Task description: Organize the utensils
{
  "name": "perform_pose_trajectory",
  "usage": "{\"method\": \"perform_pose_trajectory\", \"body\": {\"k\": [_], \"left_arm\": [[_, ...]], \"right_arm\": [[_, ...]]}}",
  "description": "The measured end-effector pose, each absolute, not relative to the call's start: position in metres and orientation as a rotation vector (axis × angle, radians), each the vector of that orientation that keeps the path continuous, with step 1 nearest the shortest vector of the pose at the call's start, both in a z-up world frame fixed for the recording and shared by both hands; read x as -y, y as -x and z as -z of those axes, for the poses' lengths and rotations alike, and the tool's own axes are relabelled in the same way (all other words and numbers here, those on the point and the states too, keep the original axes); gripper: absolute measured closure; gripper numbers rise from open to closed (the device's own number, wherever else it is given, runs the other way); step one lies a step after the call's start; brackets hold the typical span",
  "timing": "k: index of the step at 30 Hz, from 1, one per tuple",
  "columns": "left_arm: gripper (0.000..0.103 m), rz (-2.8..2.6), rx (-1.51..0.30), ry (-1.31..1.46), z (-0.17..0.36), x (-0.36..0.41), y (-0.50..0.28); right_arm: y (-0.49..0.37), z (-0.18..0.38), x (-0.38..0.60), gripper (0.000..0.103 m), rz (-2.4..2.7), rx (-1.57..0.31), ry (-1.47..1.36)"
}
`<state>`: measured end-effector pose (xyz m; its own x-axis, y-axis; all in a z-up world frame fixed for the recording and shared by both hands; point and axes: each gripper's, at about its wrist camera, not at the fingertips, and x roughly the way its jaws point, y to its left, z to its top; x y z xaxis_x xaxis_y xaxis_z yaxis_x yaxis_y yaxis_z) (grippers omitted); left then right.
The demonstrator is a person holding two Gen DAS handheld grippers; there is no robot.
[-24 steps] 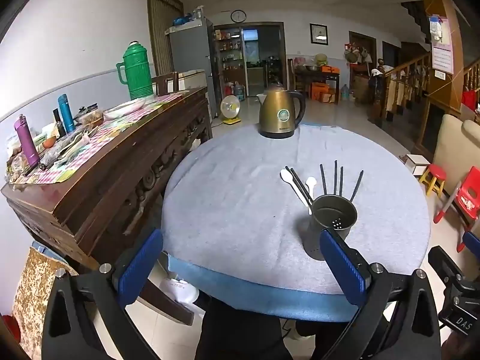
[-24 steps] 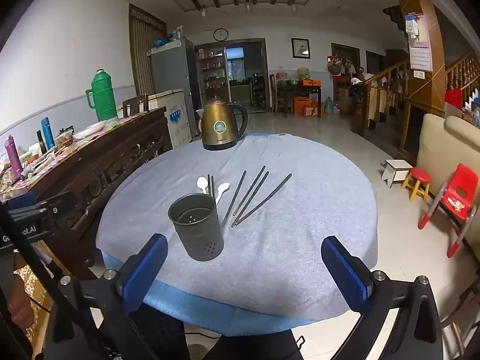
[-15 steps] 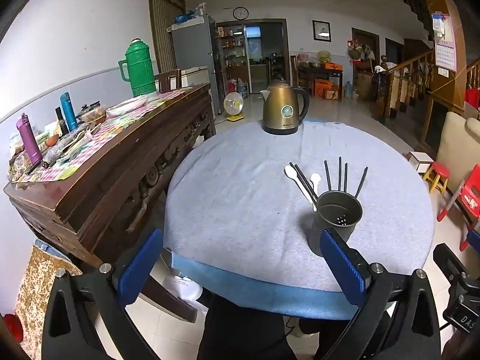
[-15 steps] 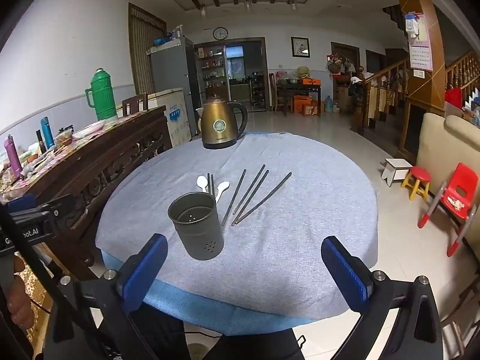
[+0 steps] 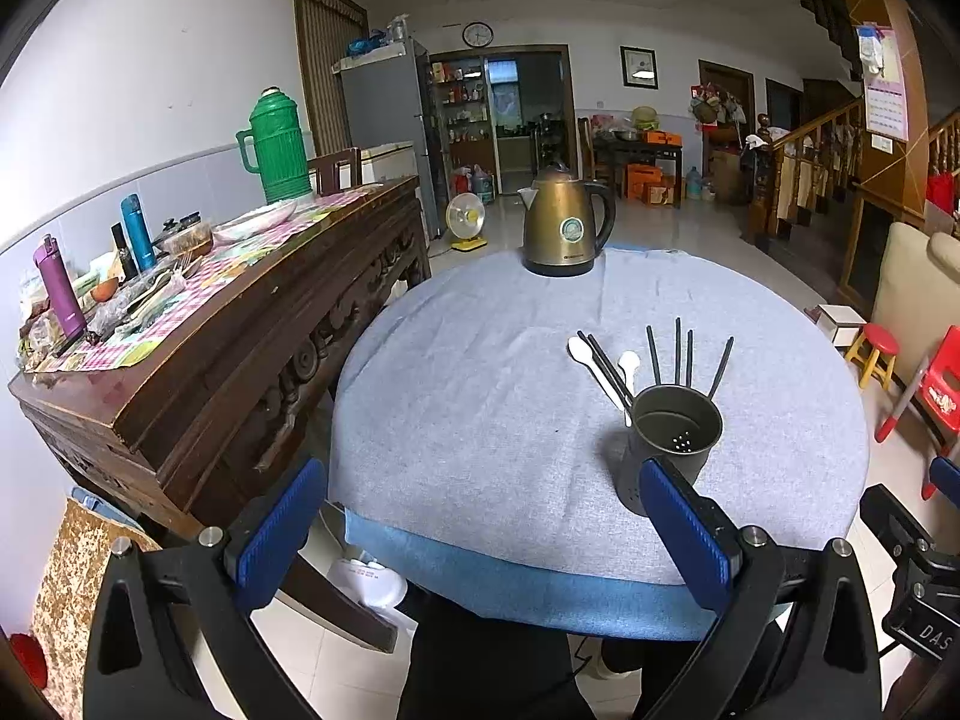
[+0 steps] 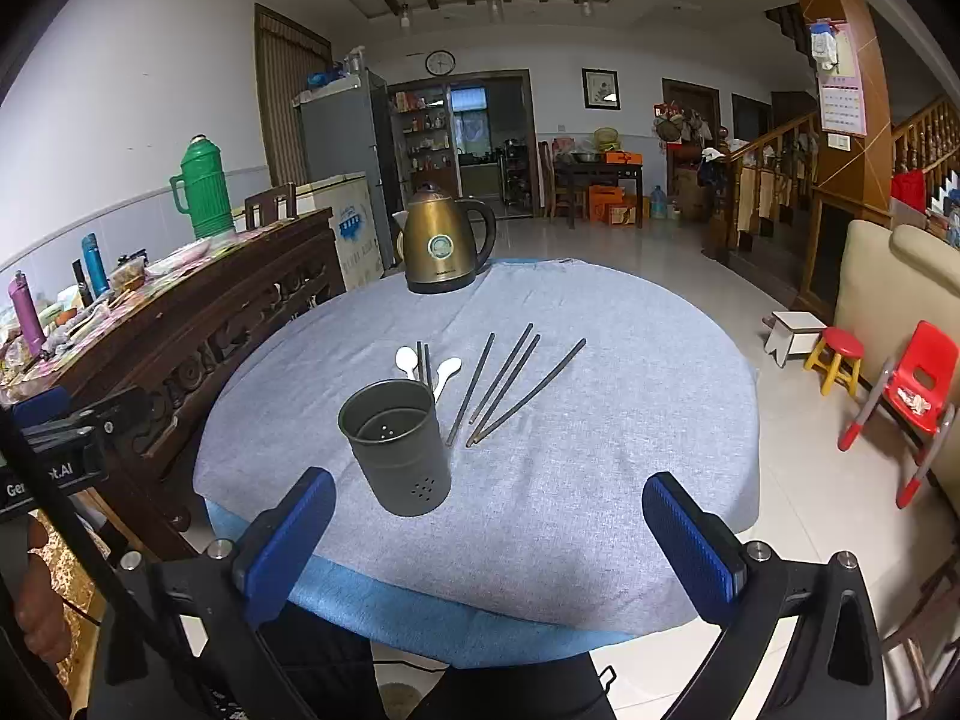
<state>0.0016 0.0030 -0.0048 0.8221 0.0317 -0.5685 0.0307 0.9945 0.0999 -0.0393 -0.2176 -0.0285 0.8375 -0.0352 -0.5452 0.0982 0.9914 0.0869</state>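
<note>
A dark metal utensil holder (image 6: 399, 444) (image 5: 675, 441) stands upright and empty near the front of a round table covered in blue-grey cloth (image 6: 600, 420) (image 5: 468, 396). Behind it lie two white spoons (image 6: 408, 360) (image 5: 585, 357) and several dark chopsticks (image 6: 516, 384) (image 5: 678, 348), flat on the cloth. My left gripper (image 5: 483, 525) hovers open over the table's front edge, the holder just beyond its right finger. My right gripper (image 6: 489, 531) is open too, with the holder ahead of its left finger. Neither holds anything.
A brass-coloured kettle (image 6: 444, 246) (image 5: 564, 228) sits at the table's far edge. A dark wooden sideboard (image 5: 198, 360) crowded with flasks and dishes runs along the left. Small stools and a red chair (image 6: 912, 384) stand on the floor to the right.
Both views have barely shifted; the left gripper's view drifted slightly so the holder and kettle sit a little further right. Nothing on the table has moved.
</note>
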Motion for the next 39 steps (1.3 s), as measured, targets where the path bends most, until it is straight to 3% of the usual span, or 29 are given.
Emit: {"method": "perform_pose_trajectory", "body": {"k": [39], "left_arm": [[0.000, 0.002, -0.624, -0.117, 0.0135, -0.0044, -0.0052]], "right_arm": [[0.0315, 0.0316, 0.2138, 0.000, 0.073, -0.607, -0.118]]}}
